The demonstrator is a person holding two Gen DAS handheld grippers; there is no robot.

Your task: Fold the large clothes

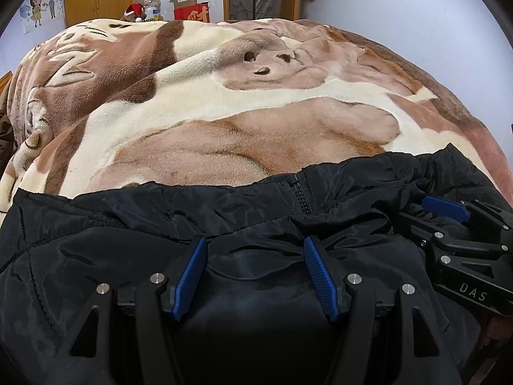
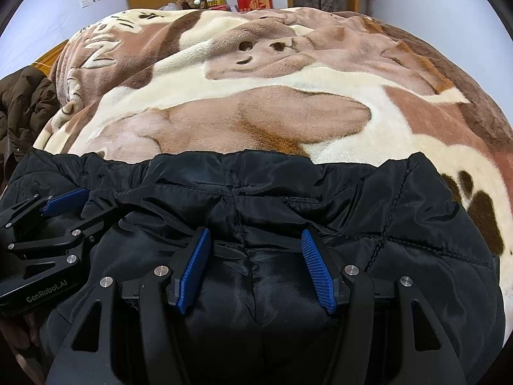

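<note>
The plush blanket (image 1: 256,118) takes up nearly the whole bed, a thick fleece printed in cream, tan and brown animal shapes, rumpled into soft mounds. It makes a broad, cushioned work surface, which is likely why the folding is done here and not on something hard.

At the near edge of that blanket lies the black jacket (image 1: 128,240), the garment being folded. Its shell is slick, slightly shiny nylon with quilted stitch lines and a padded, puffy feel. The far hem runs roughly straight across the blanket, and the zipper (image 1: 299,197) sits closed near the middle of that edge, so the coat looks laid flat with its front up, ready for a fold.

Both tools rest on the jacket, side by side, close to its far hem. The left gripper (image 1: 256,276) has its ribbed blue pads spread wide with the fabric bulging loosely between them, not pinched. The right gripper (image 2: 256,272) is likewise spread, straddling a quilted seam without clamping it. I judge they are pressing or smoothing the cloth, or lining up for a grasp.

Off the blanket's left side a brown coat (image 2: 22,106) is heaped; beyond its far end stand a red box (image 1: 192,12) and a Santa hat (image 1: 134,11).
</note>
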